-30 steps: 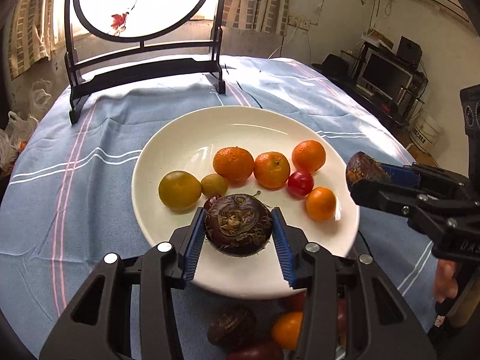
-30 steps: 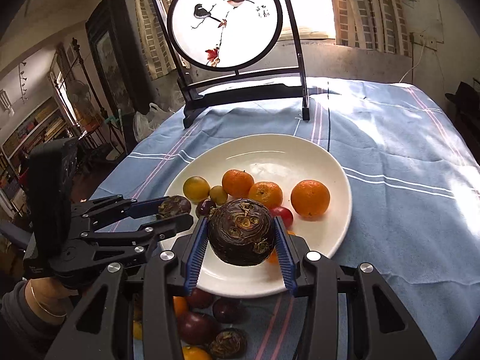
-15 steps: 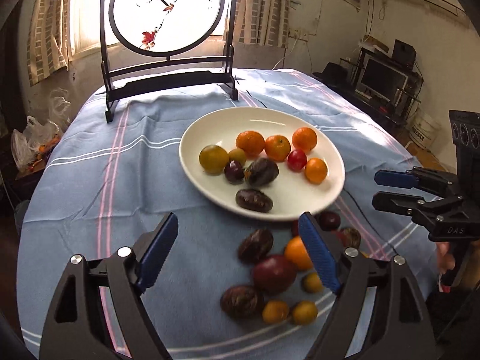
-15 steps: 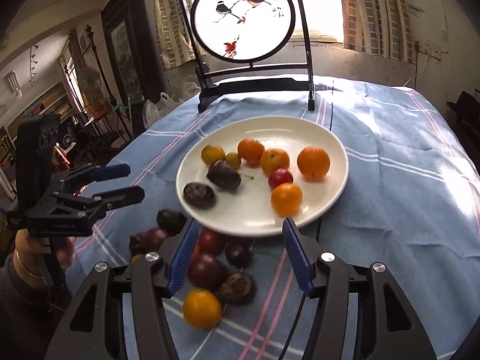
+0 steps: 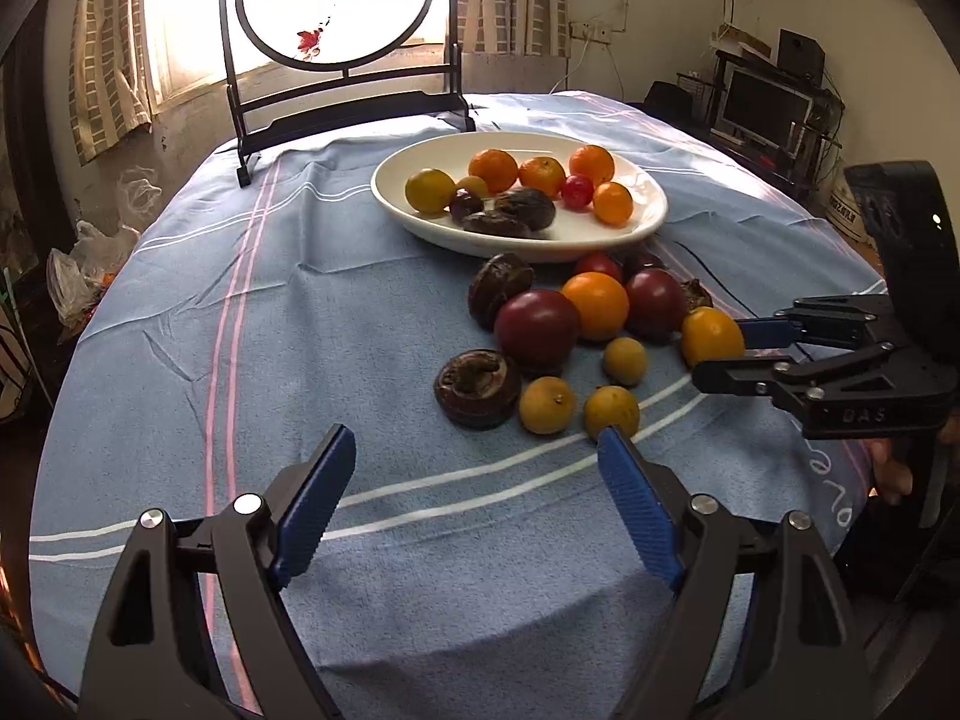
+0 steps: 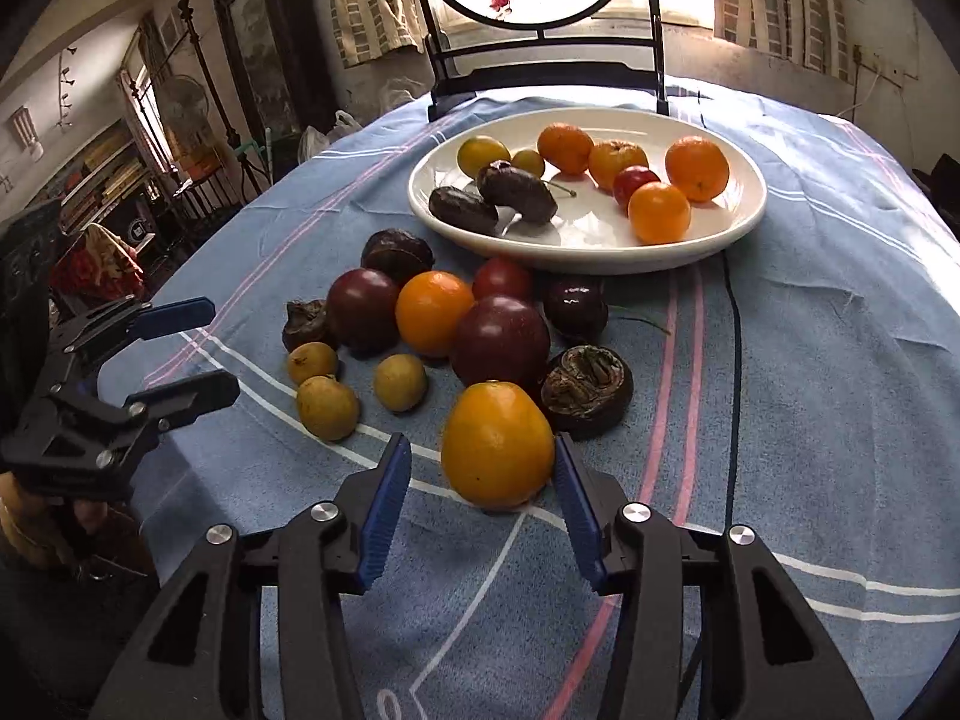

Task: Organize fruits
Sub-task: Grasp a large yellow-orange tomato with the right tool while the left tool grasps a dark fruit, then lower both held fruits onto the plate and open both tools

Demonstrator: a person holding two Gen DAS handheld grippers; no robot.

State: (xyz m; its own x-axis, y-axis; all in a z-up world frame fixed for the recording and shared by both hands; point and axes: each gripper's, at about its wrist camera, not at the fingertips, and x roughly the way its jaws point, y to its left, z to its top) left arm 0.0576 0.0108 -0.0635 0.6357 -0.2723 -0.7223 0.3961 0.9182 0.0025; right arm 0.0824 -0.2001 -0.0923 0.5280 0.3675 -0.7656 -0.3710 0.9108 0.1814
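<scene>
A white plate (image 5: 651, 222) (image 6: 744, 219) holds several oranges, small fruits and two dark wrinkled fruits. A pile of loose fruit lies on the blue cloth in front of it. My left gripper (image 5: 474, 480) is open and empty, a little short of a dark wrinkled fruit (image 5: 477, 387). My right gripper (image 6: 483, 483) is open around a yellow-orange fruit (image 6: 497, 444) (image 5: 712, 336) that rests on the cloth, with gaps to both pads. Each gripper shows in the other's view, the left (image 6: 174, 348) and the right (image 5: 729, 351).
A round painted screen on a black stand (image 5: 336, 102) (image 6: 540, 78) stands behind the plate. The blue striped tablecloth (image 5: 240, 312) covers a round table. Shelves and a monitor (image 5: 759, 105) are at the right, bags at the left.
Both grippers let go of their dark wrinkled fruits on the plate, opened and pulled back toward me. The right gripper now straddles the yellow-orange fruit.
</scene>
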